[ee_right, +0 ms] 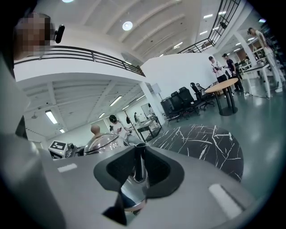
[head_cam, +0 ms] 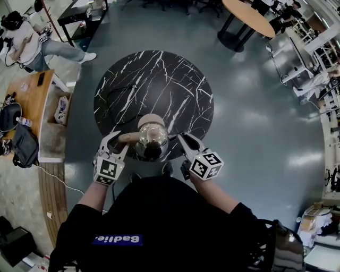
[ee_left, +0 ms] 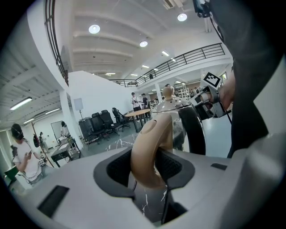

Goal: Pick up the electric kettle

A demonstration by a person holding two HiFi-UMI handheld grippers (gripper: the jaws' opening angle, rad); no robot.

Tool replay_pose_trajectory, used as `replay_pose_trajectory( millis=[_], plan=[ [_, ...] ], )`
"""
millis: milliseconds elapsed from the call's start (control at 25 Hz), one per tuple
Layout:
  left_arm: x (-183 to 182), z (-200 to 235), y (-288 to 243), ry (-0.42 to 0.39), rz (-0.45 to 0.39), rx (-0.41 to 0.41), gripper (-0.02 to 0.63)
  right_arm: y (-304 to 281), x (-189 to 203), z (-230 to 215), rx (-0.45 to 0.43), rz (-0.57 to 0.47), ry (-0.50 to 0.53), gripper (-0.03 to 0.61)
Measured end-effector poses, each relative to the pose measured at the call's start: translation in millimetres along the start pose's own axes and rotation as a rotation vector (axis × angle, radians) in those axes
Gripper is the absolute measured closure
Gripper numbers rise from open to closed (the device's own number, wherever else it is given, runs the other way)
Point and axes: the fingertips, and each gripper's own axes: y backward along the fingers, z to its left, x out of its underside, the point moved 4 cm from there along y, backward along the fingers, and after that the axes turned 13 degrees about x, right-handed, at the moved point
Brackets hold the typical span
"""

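The electric kettle point(head_cam: 152, 141) is a shiny steel pot with a domed lid, a tan knob point(head_cam: 151, 121) and a tan looped handle point(head_cam: 127, 137). It sits between both grippers over the near edge of the round black marble table point(head_cam: 154, 79). My left gripper point(head_cam: 118, 144) is shut on the tan handle point(ee_left: 149, 150), whose loop fills the gap between the pads. My right gripper point(head_cam: 182, 142) is shut on the thin steel spout point(ee_right: 140, 161) on the opposite side. The kettle's lid point(ee_right: 103, 142) shows just past the right jaws. Its base is hidden.
A wooden bench point(head_cam: 29, 98) with bags stands at the left, and a person point(head_cam: 32, 40) sits beyond it. A round wooden table point(head_cam: 247, 16) is at the far right. Black chairs point(ee_right: 183, 100) line the back wall. A cable point(head_cam: 58, 180) runs over the floor.
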Motion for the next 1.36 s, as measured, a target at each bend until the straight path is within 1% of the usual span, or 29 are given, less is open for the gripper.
replay_pose_trajectory(
  millis=[680, 1360],
  plan=[
    [-3.0, -3.8, -1.3, 0.007, -0.02, -0.008, 0.459, 2.9, -5.6, -2.0, -0.002, -0.025, 0.014, 0.514],
    [-4.5, -7.0, -2.0, 0.004, -0.023, -0.005, 0.459, 5.9, -4.6, -4.2, 0.001, -0.023, 0.006, 0.514]
  ],
)
